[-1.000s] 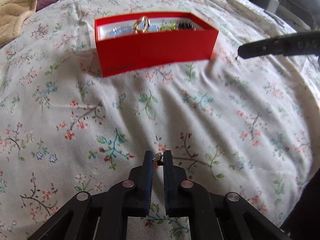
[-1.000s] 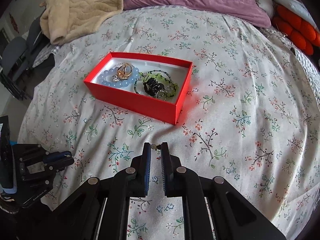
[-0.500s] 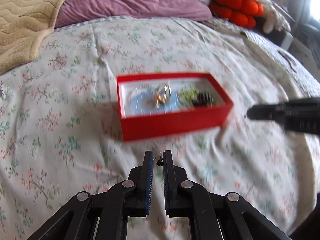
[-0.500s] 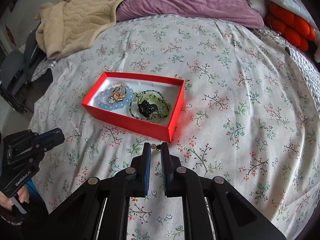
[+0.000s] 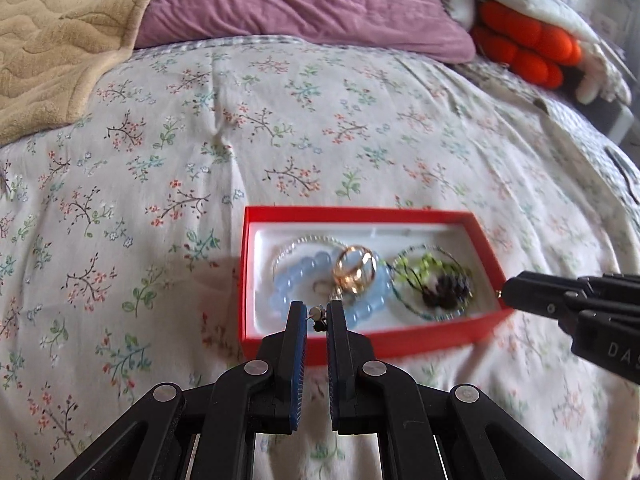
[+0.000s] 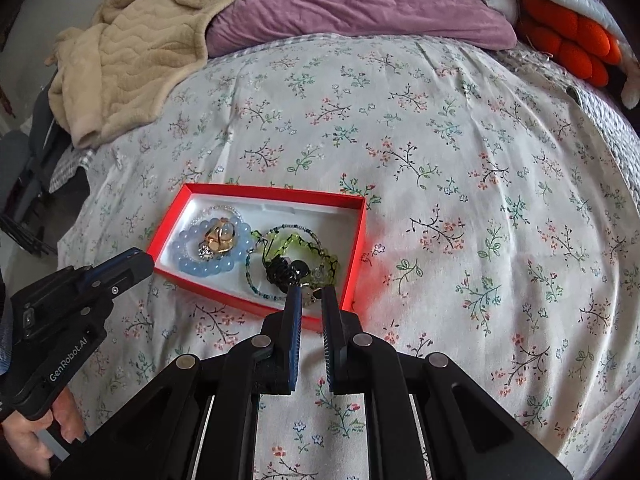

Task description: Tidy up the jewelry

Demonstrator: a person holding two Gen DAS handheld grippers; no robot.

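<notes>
A red jewelry box (image 5: 486, 229) (image 6: 356, 256) lies on the floral bedspread. It holds a blue bead bracelet (image 5: 288, 284) (image 6: 208, 266), a gold ring (image 5: 356, 268) (image 6: 219, 238), a green bead necklace (image 5: 424, 266) (image 6: 296, 240) and a dark piece (image 5: 446, 292) (image 6: 286, 270). My left gripper (image 5: 318, 314) is shut on a small stud earring (image 5: 317, 312) above the box's near left part. My right gripper (image 6: 311, 294) is shut on a small earring (image 6: 310, 292) above the box's near right corner. It also shows in the left wrist view (image 5: 502, 292).
A beige blanket (image 6: 132, 56) and a purple pillow (image 6: 360, 4) lie at the head of the bed. An orange plush toy (image 6: 576, 44) sits at the far right. The bed's left edge drops to dark furniture (image 6: 24, 184).
Both grippers have moved forward and now hover over the red box, each still pinching its earring. The box sits closer under the fingertips in both views.
</notes>
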